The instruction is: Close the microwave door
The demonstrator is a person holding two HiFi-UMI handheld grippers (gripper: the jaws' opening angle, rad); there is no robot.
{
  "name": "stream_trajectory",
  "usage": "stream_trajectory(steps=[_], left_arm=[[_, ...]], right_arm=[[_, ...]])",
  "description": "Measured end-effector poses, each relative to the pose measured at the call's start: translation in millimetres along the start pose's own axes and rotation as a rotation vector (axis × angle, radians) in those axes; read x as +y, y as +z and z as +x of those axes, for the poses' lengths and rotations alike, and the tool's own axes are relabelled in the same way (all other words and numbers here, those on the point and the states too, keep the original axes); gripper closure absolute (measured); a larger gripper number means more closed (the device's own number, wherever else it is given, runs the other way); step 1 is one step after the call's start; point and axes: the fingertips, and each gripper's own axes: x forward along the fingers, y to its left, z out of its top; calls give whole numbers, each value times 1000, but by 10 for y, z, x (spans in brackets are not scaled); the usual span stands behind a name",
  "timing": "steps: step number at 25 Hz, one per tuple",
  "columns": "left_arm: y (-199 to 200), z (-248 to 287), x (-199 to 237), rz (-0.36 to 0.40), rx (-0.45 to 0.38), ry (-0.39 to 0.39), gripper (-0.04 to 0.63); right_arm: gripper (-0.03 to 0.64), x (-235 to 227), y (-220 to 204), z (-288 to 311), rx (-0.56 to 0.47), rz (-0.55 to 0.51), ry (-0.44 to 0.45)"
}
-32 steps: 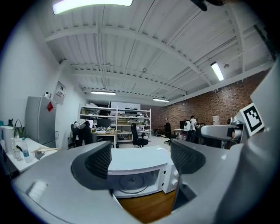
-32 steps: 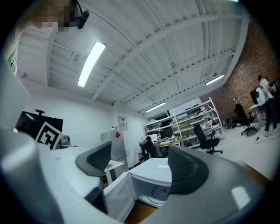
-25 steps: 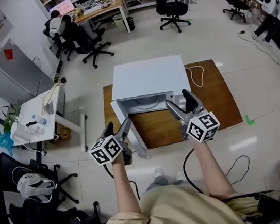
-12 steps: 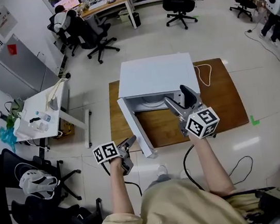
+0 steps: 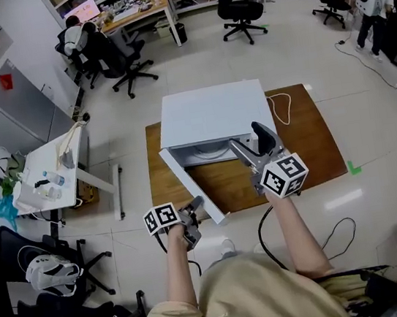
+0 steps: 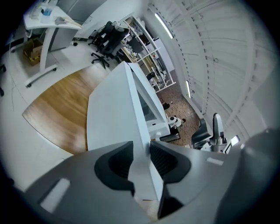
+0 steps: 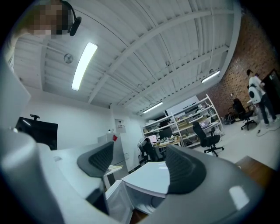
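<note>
A white microwave (image 5: 210,115) stands on a low wooden platform (image 5: 306,138), its door (image 5: 195,188) swung open toward me at the left. My left gripper (image 5: 192,218) sits low at the door's outer edge. In the left gripper view the door's (image 6: 131,113) thin edge fills the gap of the left gripper (image 6: 141,159). Its jaws have just been closing and the pads press on the edge. My right gripper (image 5: 244,143) hovers in front of the cavity, tilted upward. In its own view the right gripper (image 7: 138,164) is open with nothing between the jaws, which narrowed slightly a moment ago. The microwave (image 7: 151,177) shows below.
A power cable (image 5: 280,109) lies on the platform right of the microwave. A white desk (image 5: 49,172) and a grey cabinet (image 5: 10,112) stand at the left, with black office chairs (image 5: 48,287) at the lower left and more chairs and desks behind.
My left gripper dropped from beside the door's top to its outer edge and closed on it. The right gripper shifted slightly in front of the cavity.
</note>
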Motion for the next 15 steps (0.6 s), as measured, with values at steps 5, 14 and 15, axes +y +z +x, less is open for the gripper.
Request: stream_trajectory(steps=[5,14,15], left_arm=[[106,372,-74,-74,-52,-42,469],[732,1091,-127,-202,-92,-112,477],[861,1184,-105,-222,-115,-122,479]], right_arm=[[253,-95,-8,9,-1,-11,-54],[256,-309,130,28,-17,-49,-187],[258,-311,155,30,-19,-55,-203]])
